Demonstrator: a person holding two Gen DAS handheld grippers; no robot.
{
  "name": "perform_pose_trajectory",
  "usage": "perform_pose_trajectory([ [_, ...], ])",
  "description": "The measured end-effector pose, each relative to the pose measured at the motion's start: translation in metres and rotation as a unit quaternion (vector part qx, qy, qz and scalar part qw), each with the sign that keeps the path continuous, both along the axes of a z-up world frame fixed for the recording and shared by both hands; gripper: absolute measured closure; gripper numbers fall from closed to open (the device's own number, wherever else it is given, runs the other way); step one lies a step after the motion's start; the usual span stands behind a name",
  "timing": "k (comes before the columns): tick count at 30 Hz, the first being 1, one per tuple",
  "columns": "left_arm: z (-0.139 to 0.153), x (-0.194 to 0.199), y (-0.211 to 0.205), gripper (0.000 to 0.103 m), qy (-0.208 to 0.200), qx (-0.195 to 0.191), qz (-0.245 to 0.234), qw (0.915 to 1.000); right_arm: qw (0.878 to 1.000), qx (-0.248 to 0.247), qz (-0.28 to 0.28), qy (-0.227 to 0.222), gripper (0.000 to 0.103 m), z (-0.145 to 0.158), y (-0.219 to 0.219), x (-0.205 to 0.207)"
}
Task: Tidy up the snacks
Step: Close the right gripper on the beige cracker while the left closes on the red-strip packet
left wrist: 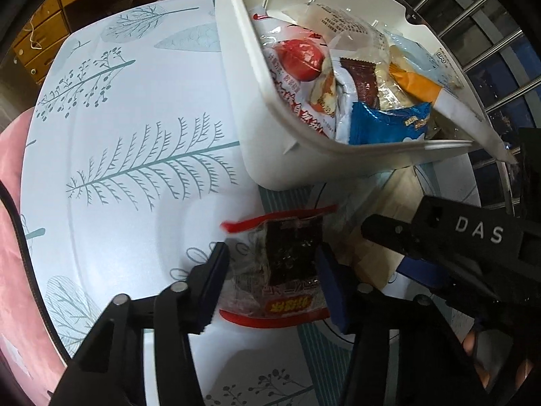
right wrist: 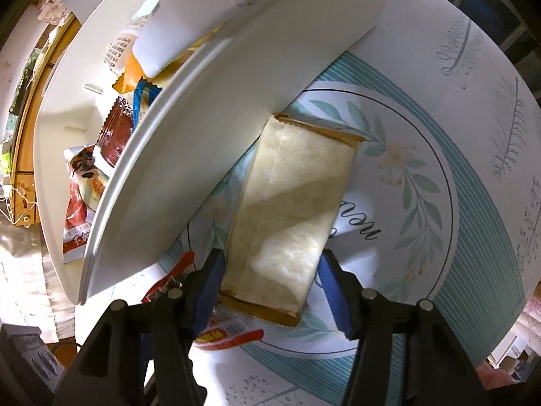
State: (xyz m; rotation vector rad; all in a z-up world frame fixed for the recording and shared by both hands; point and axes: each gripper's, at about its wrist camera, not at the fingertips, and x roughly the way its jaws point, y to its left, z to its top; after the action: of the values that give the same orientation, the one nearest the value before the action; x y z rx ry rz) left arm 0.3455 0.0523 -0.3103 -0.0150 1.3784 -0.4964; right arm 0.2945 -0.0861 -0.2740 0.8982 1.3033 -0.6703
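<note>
While the left gripper (left wrist: 270, 280) points steeply down at the counter (left wrist: 135, 101), a clear seaweed packet (left wrist: 287, 270) with red ends lies flat between its two blue-padded fingers (left wrist: 216, 270). The pads sit right at the packet's long sides, but whether they press on it cannot be told. That packet rests on the leaf-printed cloth just in front of the white bin (left wrist: 270, 135), partly on the striped round placemat (left wrist: 280, 203).

Seen from the right wrist, the right gripper (right wrist: 270, 287) points straight down over a tan snack bar (right wrist: 287, 220) that lies lengthwise between its fingers (right wrist: 209, 280), one end tucked against the bin's (right wrist: 203, 135) outer wall. The left pad meets the wrapper's edge; a sliver of gap shows at the right pad, so the jaws stand partly apart and are not yet clamped. The bar lies on the placemat (right wrist: 439, 169) near its middle, and the seaweed packet's (right wrist: 219, 331) red end shows just beside it.

Inside the bin lie several wrapped snacks: a white pack with a red fruit picture (left wrist: 297, 61), a brown wrapper (left wrist: 361, 81), a blue pack (left wrist: 389, 125), an orange pack (left wrist: 416, 84) and pale wrappers (left wrist: 338, 20) at the back.
</note>
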Motion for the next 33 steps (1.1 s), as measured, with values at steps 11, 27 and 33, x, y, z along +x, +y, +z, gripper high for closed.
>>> perform_pose_trajectory([
  [11,0.010,-0.009,0.001,0.076,-0.016,-0.003,0.006,0.9999,0.999,0.016,0.009,-0.033,0.073,-0.005,-0.028,-0.030],
  [27,0.022,-0.027,0.041,0.088,-0.024,-0.029,0.014,0.9992,0.993,0.061,-0.071,-0.074,0.078,-0.017,-0.053,-0.085],
  [33,0.017,-0.029,0.056,0.087,-0.015,-0.032,0.015,0.9993,0.989,0.067,-0.099,-0.081,0.056,-0.015,-0.049,-0.082],
])
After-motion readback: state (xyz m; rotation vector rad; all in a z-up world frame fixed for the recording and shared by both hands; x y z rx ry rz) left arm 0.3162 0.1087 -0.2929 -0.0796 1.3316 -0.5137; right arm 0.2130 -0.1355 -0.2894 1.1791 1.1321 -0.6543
